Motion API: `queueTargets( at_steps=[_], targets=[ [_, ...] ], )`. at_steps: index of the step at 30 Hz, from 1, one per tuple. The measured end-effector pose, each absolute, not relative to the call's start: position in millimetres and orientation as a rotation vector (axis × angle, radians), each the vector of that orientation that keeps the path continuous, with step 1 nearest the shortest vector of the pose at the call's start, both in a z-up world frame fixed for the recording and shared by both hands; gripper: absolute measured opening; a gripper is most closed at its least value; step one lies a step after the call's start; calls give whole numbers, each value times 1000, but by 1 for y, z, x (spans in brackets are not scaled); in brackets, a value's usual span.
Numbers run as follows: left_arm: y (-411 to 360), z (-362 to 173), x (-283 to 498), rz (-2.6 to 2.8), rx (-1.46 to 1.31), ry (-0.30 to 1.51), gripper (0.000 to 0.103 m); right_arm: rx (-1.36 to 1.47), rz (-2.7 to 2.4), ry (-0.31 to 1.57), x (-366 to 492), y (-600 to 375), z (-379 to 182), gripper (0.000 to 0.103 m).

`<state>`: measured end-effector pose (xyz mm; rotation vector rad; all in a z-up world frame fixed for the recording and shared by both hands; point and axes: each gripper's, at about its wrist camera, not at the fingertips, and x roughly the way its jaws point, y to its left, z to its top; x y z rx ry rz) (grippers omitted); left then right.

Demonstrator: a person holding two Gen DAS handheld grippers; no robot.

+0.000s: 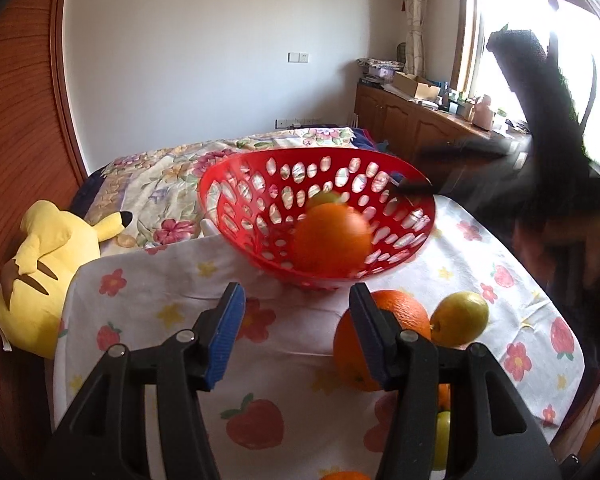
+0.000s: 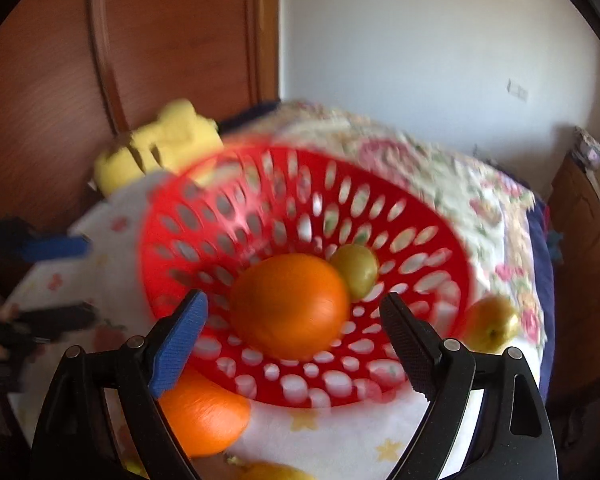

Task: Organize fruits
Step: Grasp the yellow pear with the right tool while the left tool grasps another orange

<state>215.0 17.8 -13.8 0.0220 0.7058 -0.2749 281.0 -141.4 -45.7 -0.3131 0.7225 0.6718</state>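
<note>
Both my grippers tip downward toward the counter (image 1: 148,292), which wears a white cloth printed with strawberries and small flowers.

My left gripper (image 1: 296,336) stands with its jaws apart and nothing between them; only the cloth shows in the gap. Its blue ribbed pads (image 1: 224,336) are bare. Just behind the right-hand finger sits an orange on the cloth (image 1: 404,316), round and dimpled, and touching it on the far side is a smooth yellow-green lemon (image 1: 460,318). More fruit peeks out lower down behind the gripper's black frame (too hidden to name).

My right gripper (image 2: 294,340) hangs over the near rim of the red basket (image 2: 204,216), jaws spread wide and empty. The basket is glossy plastic, bowl-shaped, pierced all over with oval holes. Inside it lies a big orange in the basket (image 2: 290,304), just past the open fingertips, with a small greenish fruit (image 2: 356,270) touching it beyond. This view is blurred.

Farther off, a soft yellow plush toy (image 1: 40,264) lies at the counter's left edge, on a bed (image 1: 160,184) with a flowered cover. Beyond that are a white wall, wooden cabinets and a bright window.
</note>
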Motion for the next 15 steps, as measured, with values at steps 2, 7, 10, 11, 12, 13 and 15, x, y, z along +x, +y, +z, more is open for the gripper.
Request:
queueTargets(
  at_steps=[2,7,10,11,12,13,15],
  targets=[
    [17,-12,213,-286,18,695,55,-250,649,627,281,-177,-15,94],
    [9,-16,214,-313,-4,694,57,-201,509,620,320,-251,-6,92],
    [1,-23,217,-328,-5,708,57,-190,451,671,346,-277,-31,91],
    [-2,-24,217,-332,-4,712,57,-177,433,697,354,-284,-42,90],
    [-5,-25,218,-337,-3,716,57,-170,422,716,359,-287,-53,89],
    [-7,-27,218,-339,-1,720,57,-170,414,728,361,-290,-62,88],
    [-10,-30,220,-343,2,730,57,-183,395,741,364,-294,-78,88]
  ],
)
